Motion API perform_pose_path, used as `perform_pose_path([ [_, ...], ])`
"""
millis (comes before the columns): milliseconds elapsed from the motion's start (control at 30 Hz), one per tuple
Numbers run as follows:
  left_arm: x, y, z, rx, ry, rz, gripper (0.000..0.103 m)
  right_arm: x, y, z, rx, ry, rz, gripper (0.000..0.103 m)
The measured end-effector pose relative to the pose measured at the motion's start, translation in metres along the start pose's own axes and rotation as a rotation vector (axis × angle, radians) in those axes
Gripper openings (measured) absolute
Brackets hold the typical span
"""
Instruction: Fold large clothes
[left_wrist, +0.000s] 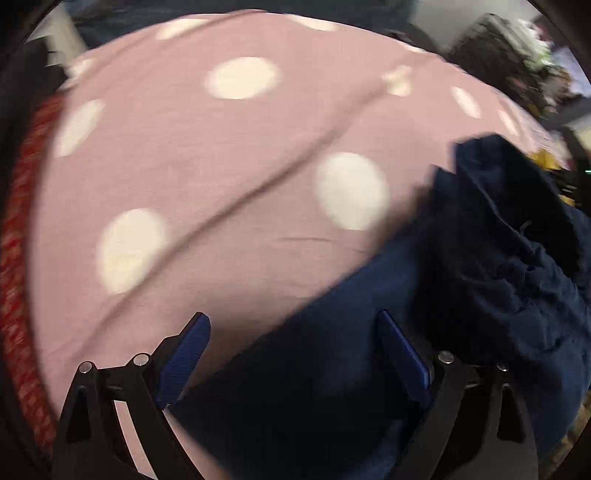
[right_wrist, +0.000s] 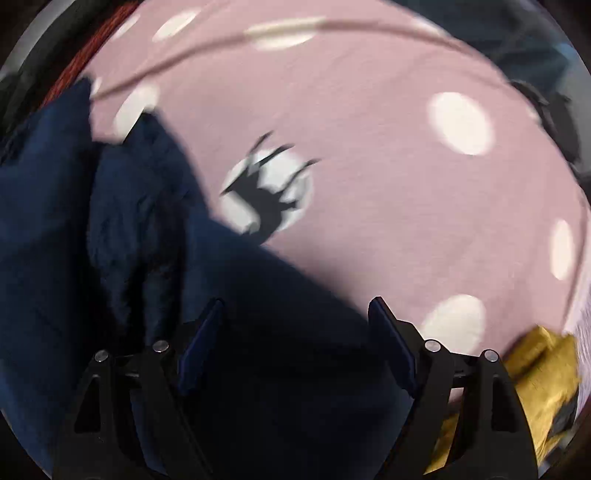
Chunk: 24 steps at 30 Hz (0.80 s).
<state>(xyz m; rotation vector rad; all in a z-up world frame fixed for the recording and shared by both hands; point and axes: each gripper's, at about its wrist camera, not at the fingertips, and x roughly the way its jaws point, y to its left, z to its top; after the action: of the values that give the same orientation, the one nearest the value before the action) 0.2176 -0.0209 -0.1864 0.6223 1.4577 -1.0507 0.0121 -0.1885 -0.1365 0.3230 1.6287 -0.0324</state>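
A dark navy garment (left_wrist: 480, 266) lies bunched on a pink bedsheet with white dots (left_wrist: 221, 147). In the left wrist view it fills the lower right, its edge running under my left gripper (left_wrist: 291, 332), which is open with nothing between its blue pads. In the right wrist view the same garment (right_wrist: 129, 240) fills the left and bottom. My right gripper (right_wrist: 295, 317) is open just above its dark cloth, holding nothing. Both views are motion-blurred.
A red knitted fabric (left_wrist: 18, 258) lies along the bed's left edge. A mustard-yellow cloth (right_wrist: 535, 376) lies at the lower right of the right wrist view. A dark crown print (right_wrist: 266, 195) marks one white dot. Clutter (left_wrist: 517, 55) stands beyond the bed.
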Motion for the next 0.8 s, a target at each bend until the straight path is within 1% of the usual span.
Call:
perform_pose_path([
  [33, 0.003, -0.008, -0.001, 0.023, 0.001, -0.065, 0.090, 0.004, 0.008, -0.003, -0.025, 0.002, -0.008, 0.080],
  [67, 0.009, -0.019, -0.004, 0.052, 0.011, -0.122, 0.092, 0.006, 0.013, -0.007, -0.033, -0.004, -0.011, 0.079],
  [100, 0.016, -0.027, -0.008, 0.069, 0.022, -0.117, 0.093, 0.006, 0.015, -0.009, -0.031, -0.010, -0.002, 0.062],
  [133, 0.027, -0.035, -0.012, 0.096, 0.044, -0.081, 0.093, 0.007, 0.017, -0.012, -0.010, -0.016, 0.030, 0.036],
  [167, 0.035, -0.039, -0.016, 0.120, 0.062, -0.058, 0.092, 0.004, 0.019, -0.017, 0.018, -0.036, 0.035, 0.028],
  [200, 0.039, -0.040, -0.017, 0.124, 0.064, -0.053, 0.091, 0.000, 0.022, -0.020, 0.025, -0.054, 0.011, 0.023],
  [233, 0.040, -0.039, -0.018, 0.114, 0.063, -0.053, 0.086, -0.005, 0.026, -0.024, 0.026, -0.072, -0.007, 0.017],
  [267, 0.037, -0.036, -0.020, 0.101, 0.061, -0.054, 0.074, -0.010, 0.027, -0.026, 0.036, -0.091, -0.015, 0.014],
  [300, 0.034, -0.036, -0.020, 0.095, 0.054, -0.052, 0.069, -0.018, 0.027, -0.029, 0.062, -0.118, -0.017, 0.010],
  [367, 0.020, -0.039, -0.026, 0.094, 0.030, -0.049, 0.044, -0.043, 0.021, -0.037, 0.159, -0.206, 0.039, 0.008],
  [400, 0.015, -0.042, -0.028, 0.098, 0.023, -0.039, 0.039, -0.056, 0.017, -0.042, 0.193, -0.244, 0.077, 0.007],
  [433, 0.007, -0.048, -0.032, 0.104, 0.007, -0.018, 0.030, -0.074, 0.015, -0.046, 0.231, -0.299, 0.130, 0.007],
  [467, -0.003, -0.056, -0.035, 0.109, -0.015, 0.001, 0.024, -0.087, 0.015, -0.046, 0.244, -0.334, 0.153, 0.006],
  [500, -0.012, -0.060, -0.038, 0.108, -0.034, 0.012, 0.022, -0.104, 0.021, -0.048, 0.234, -0.377, 0.156, 0.006],
  [567, -0.041, -0.067, -0.042, 0.091, -0.102, 0.024, 0.013, -0.132, 0.032, -0.052, 0.202, -0.447, 0.137, 0.006],
  [600, -0.054, -0.067, -0.041, 0.081, -0.136, 0.030, 0.013, -0.154, 0.036, -0.055, 0.195, -0.511, 0.145, 0.006],
  [633, -0.076, -0.069, -0.041, 0.063, -0.192, 0.042, 0.013, -0.174, 0.034, -0.056, 0.190, -0.559, 0.154, 0.006],
  [667, -0.092, -0.070, -0.042, 0.051, -0.231, 0.050, 0.013, -0.194, 0.035, -0.060, 0.185, -0.610, 0.154, 0.005],
  [700, -0.116, -0.069, -0.041, 0.035, -0.286, 0.068, 0.013, -0.214, 0.037, -0.062, 0.184, -0.660, 0.153, 0.005],
  [767, -0.171, -0.068, -0.043, 0.005, -0.415, 0.107, 0.013, -0.263, 0.027, -0.070, 0.198, -0.785, 0.178, 0.005],
  [800, -0.191, -0.068, -0.043, -0.009, -0.457, 0.115, 0.013, -0.280, 0.023, -0.073, 0.206, -0.825, 0.191, 0.005],
])
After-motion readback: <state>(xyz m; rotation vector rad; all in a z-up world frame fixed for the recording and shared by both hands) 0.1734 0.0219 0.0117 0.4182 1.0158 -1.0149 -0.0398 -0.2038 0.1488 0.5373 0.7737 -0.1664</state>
